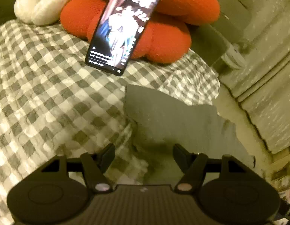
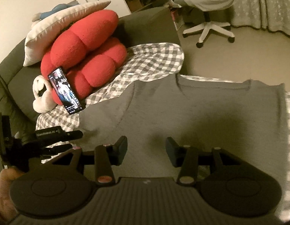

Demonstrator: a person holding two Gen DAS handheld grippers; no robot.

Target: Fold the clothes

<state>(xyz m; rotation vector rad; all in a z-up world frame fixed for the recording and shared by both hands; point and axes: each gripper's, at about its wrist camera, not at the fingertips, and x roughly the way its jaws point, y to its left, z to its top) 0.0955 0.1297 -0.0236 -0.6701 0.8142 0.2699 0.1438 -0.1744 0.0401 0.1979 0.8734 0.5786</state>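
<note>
The grey short-sleeved knit T-shirt (image 2: 191, 108) is spread flat on a grey-and-white checked bedspread (image 2: 154, 60), its neckline turned toward the far edge of the bed. In the left wrist view one sleeve of the shirt (image 1: 169, 112) is seen lying over the edge of the checked cover (image 1: 41, 78). The right gripper (image 2: 146, 148) is held just above the body of the shirt with its black jaws apart and nothing between them; the jaws are parted further at this moment. The left gripper (image 1: 144, 152) is held over the sleeve edge, its jaws wide apart and empty. A lit black smartphone (image 2: 65, 91) is propped against a red knotted plush cushion (image 2: 85, 56), beside white over-ear headphones (image 1: 40, 9). A white pillow (image 2: 56, 28) is rested on the cushion, and a white swivel chair (image 2: 208, 15) is seen on the floor beyond.
</note>
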